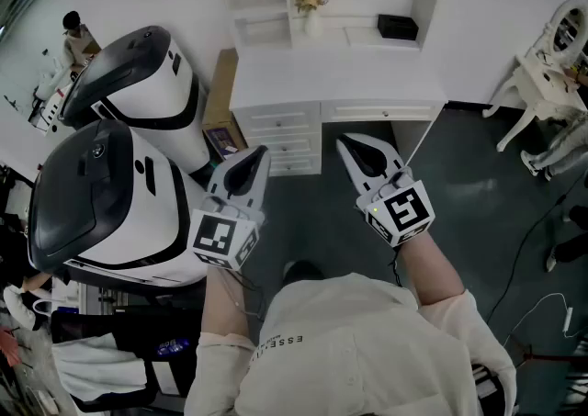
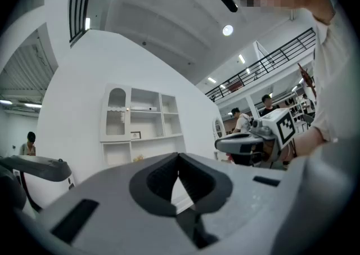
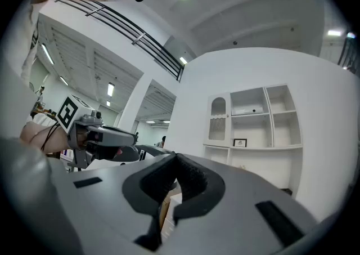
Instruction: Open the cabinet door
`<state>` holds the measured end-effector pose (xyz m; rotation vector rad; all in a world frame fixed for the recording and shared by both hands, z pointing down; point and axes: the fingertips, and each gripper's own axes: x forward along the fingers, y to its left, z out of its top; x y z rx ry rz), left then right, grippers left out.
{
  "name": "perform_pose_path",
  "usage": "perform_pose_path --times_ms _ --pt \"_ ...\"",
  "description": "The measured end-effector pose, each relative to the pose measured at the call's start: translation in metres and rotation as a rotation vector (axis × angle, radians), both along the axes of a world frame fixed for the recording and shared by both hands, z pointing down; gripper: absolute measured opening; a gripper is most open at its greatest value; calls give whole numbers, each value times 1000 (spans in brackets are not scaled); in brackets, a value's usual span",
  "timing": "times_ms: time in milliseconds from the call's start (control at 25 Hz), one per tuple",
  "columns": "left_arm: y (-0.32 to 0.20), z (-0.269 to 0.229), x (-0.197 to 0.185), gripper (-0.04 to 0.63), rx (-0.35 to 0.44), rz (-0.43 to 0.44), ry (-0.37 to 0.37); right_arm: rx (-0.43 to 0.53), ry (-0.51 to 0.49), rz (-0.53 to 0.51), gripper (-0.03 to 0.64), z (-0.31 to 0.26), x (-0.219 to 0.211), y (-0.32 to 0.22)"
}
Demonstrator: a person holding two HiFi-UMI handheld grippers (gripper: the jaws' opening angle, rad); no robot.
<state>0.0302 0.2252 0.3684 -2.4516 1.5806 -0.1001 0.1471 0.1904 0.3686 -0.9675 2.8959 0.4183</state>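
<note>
Currently the left hand-held gripper (image 1: 250, 159) and the right hand-held gripper (image 1: 356, 143) are pointing at the white desk (image 1: 367, 84), jaws pressed together on nothing. The upright, arch-topped cabinet door (image 2: 115, 114) is standing well apart, in the hutch (image 3: 264, 121) over the desk's left rear corner. It is lying more directly ahead of the left hand-held gripper, likely the nearer one.

White cabinet-desk top (image 1: 331, 74): vase of yellowish flowers (image 1: 310, 3), black box (image 1: 397, 27). Dark floor (image 1: 478, 194): white chair (image 1: 542, 79), brown carton (image 1: 220, 93), seemingly cardboard.
</note>
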Motion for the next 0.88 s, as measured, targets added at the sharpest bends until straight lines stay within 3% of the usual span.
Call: perform_pose_path --times_ms 600,760,800,880 --pt "-13 4 9 2 -19 11 -2 -64 -31 46 14 7 13 -20" --pt "-19 4 13 5 -7 24 37 -73 -36 48 14 10 16 -25" --pt "-21 2 14 34 2 27 45 -76 -40 48 14 10 17 -27" --pt "-29 -2 15 160 13 20 35 -81 -45 49 14 10 20 -31"
